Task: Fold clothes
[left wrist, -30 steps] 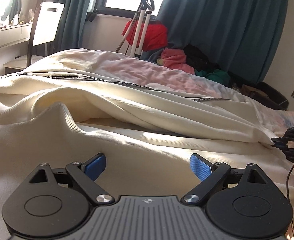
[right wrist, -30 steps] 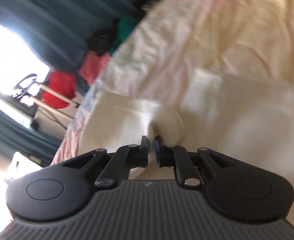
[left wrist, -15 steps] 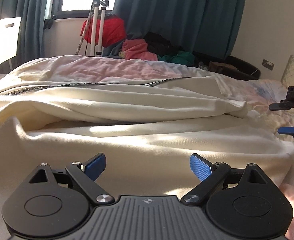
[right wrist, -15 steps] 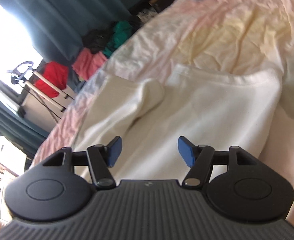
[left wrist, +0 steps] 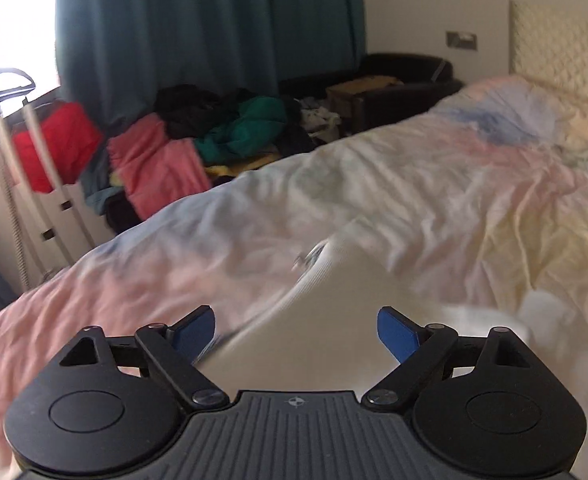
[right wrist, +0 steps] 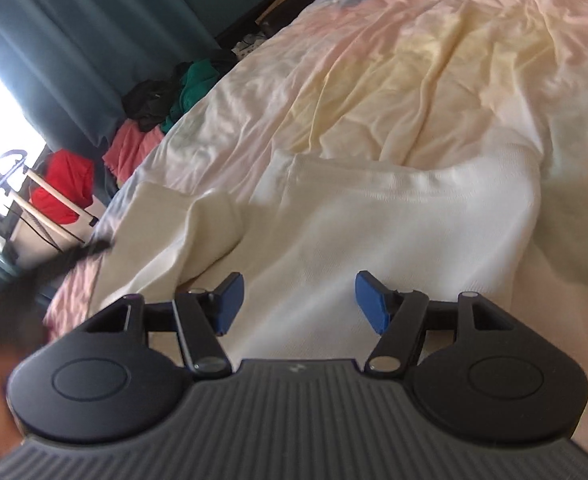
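A cream garment (right wrist: 393,220) lies spread on the pastel bed sheet (right wrist: 413,60), with one sleeve (right wrist: 198,224) folded over at its left. My right gripper (right wrist: 299,284) hovers over the garment's near part, open, with nothing pinched. In the left wrist view the picture is blurred by motion. There my left gripper (left wrist: 295,320) stands wide above the garment's edge (left wrist: 345,300); its jaws are closing, and the blue pads (left wrist: 196,334) press on nothing. A dark blur (right wrist: 66,258) crosses the garment's left corner in the right wrist view.
Beyond the bed's far side are a pile of pink, green and black clothes (left wrist: 214,140), a red bag (left wrist: 54,144) and teal curtains (left wrist: 194,40). A padded headboard (left wrist: 565,48) stands at the right. A dark chair with a box (left wrist: 393,80) stands by the wall.
My right gripper has let go of the cream fold it was pinching, opened and drawn back. My left gripper has swung fast to the right across the bed, rolling as it went.
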Demonstrator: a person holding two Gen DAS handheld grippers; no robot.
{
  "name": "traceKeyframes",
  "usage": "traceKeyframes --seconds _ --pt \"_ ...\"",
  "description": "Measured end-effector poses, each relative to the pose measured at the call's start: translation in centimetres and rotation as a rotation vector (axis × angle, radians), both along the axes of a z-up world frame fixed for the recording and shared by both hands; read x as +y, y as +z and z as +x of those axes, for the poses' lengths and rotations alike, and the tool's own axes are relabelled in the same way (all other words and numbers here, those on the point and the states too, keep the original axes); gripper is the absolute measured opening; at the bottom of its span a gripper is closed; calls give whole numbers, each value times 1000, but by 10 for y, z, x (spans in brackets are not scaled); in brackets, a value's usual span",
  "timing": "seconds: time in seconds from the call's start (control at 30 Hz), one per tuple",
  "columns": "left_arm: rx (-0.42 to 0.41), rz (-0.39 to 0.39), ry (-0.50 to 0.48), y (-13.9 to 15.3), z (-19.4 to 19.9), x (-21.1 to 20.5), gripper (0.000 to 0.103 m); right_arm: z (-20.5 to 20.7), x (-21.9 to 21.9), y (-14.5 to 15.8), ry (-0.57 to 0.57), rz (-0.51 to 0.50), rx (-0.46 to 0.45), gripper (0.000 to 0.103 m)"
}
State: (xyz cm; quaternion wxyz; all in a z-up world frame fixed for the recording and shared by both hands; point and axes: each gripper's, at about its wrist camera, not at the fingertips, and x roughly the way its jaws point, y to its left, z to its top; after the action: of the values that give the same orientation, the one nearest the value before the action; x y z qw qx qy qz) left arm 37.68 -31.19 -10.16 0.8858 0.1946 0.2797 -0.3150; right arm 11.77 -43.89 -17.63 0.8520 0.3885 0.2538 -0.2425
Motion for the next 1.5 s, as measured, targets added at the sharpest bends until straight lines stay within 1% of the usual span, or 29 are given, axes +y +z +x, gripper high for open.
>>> traceKeyframes --seconds 0.07,0.13,0.17,0.2,0.23,0.27,0.3,0.47,0.53,0.6,0.63,0.67,0.7,0.73,0.77,0.87,0.93,1.0,1.03,1.07,1.13,1.17,1.23,1.27,1.3,1.33,1.4,1.43,1.5 --pt "14 39 -38 -14 21 -33 87 8 -1 -6 4 -39 3 65" --pt "38 110 -70 -29 37 -62 76 14 -3 -11 5 -50 -2 65" --pt "47 158 -64 -39 44 -76 58 17 -4 -13 6 -52 -6 65" --pt "36 219 -46 -49 50 -88 44 19 -5 -16 7 -55 -10 65" --pt "8 238 -50 -50 51 -96 32 21 -6 -16 9 -64 -14 65" --pt "-23 253 -56 -51 52 -104 15 22 -6 -17 10 -71 -17 65" --pt "-53 269 -62 -52 52 -112 15 22 -7 -18 8 -73 -20 65" --pt "-151 120 68 -14 83 -120 14 25 -8 -22 -12 -82 -29 64" --pt "-151 97 126 -13 95 -121 14 25 -9 -22 -17 -76 -33 64" --pt "-107 118 125 -25 102 -125 17 25 -9 -22 -21 -75 -36 64" --pt "-104 136 101 -32 99 -126 18 25 -9 -23 -21 -77 -35 64" --pt "-102 154 77 -40 95 -128 23 25 -9 -23 -20 -81 -32 64" --pt "-116 174 42 -43 86 -128 35 24 -8 -23 -18 -84 -31 64" --pt "-131 195 6 -46 77 -129 44 24 -8 -23 -17 -87 -31 64" --pt "-146 215 -30 -50 68 -129 60 23 -8 -22 -17 -87 -31 64" --pt "-173 162 -91 -42 32 -110 74 22 -9 -22 -19 -78 -33 63" --pt "-137 84 -212 -33 4 -93 81 21 -9 -21 -24 -71 -31 63" --pt "-109 93 -337 -30 -26 -83 84 20 -9 -19 -25 -63 -27 63" --pt "-108 129 -385 -33 -38 -81 84 19 -9 -18 -26 -58 -26 63" --pt "-127 197 -399 -42 -46 -82 85 18 -10 -18 -27 -52 -25 63" --pt "-168 341 -420 -62 -59 -84 81 15 -10 -17 -37 -37 -29 63" --pt "-176 418 -409 -75 -59 -88 76 13 -11 -16 -42 -33 -29 63" --pt "-154 475 -402 -90 -56 -94 66 11 -11 -16 -46 -28 -29 63" --pt "-155 453 -379 -93 -54 -96 61 11 -11 -16 -45 -27 -28 63" --pt "-157 426 -354 -95 -52 -98 48 10 -11 -16 -45 -27 -28 63" --pt "-162 411 -319 -97 -51 -103 42 10 -11 -16 -45 -26 -29 63" --pt "-156 376 -247 -97 -48 -109 17 10 -11 -17 -48 -24 -30 63" --pt "-155 357 -219 -95 -45 -112 12 11 -12 -17 -50 -23 -30 64" --pt "-165 311 -179 -85 -38 -112 8 12 -12 -19 -52 -21 -29 64"
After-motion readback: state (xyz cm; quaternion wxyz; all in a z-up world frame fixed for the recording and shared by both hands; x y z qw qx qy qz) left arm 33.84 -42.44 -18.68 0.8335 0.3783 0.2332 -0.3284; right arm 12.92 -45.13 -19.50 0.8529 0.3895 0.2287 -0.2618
